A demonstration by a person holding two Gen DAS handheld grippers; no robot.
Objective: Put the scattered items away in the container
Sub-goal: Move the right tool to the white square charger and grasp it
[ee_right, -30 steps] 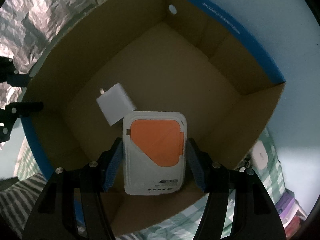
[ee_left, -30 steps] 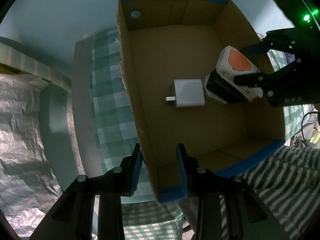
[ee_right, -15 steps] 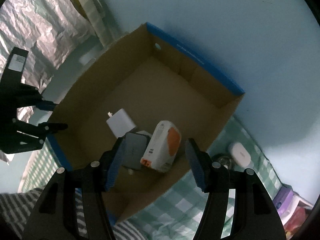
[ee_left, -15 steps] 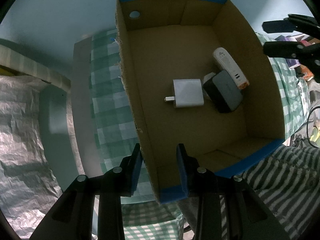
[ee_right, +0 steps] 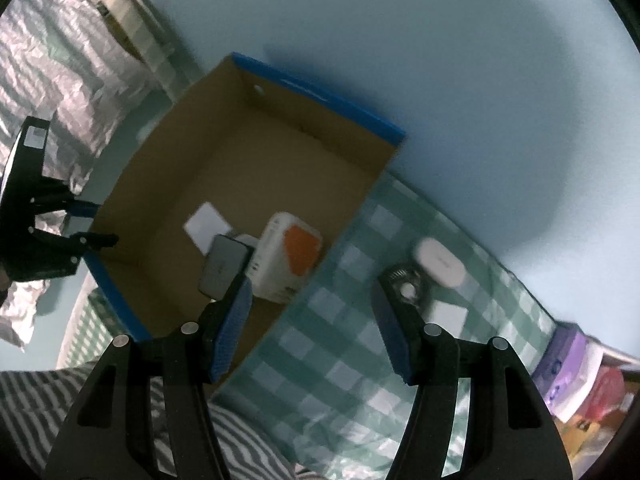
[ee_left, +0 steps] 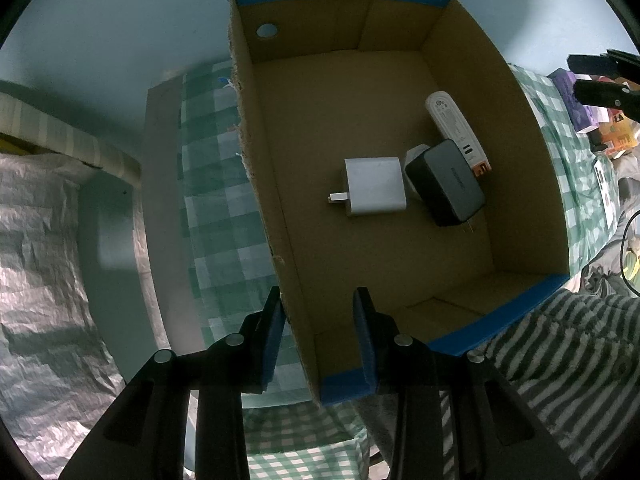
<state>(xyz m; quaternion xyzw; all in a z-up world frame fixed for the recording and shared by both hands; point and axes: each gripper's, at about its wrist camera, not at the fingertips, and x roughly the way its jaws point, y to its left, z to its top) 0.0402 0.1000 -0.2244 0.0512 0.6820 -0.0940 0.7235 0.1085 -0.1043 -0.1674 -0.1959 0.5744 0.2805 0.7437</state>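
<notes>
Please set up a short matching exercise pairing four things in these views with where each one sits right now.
Things:
1. white charger
2. grey adapter
3. white oval case
4. left gripper

Places:
A. on the checked cloth, outside the box
B. astride the box's near wall
C. flat on the box floor, prong toward the left wall
D. in the box, beside the orange-and-white power bank

Pairs: 1-C, 2-D, 3-A, 4-B

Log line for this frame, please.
left gripper: straddling cardboard box wall | right gripper: open, empty, over tablecloth | box holds: white charger, grey charger, orange-white power bank
</notes>
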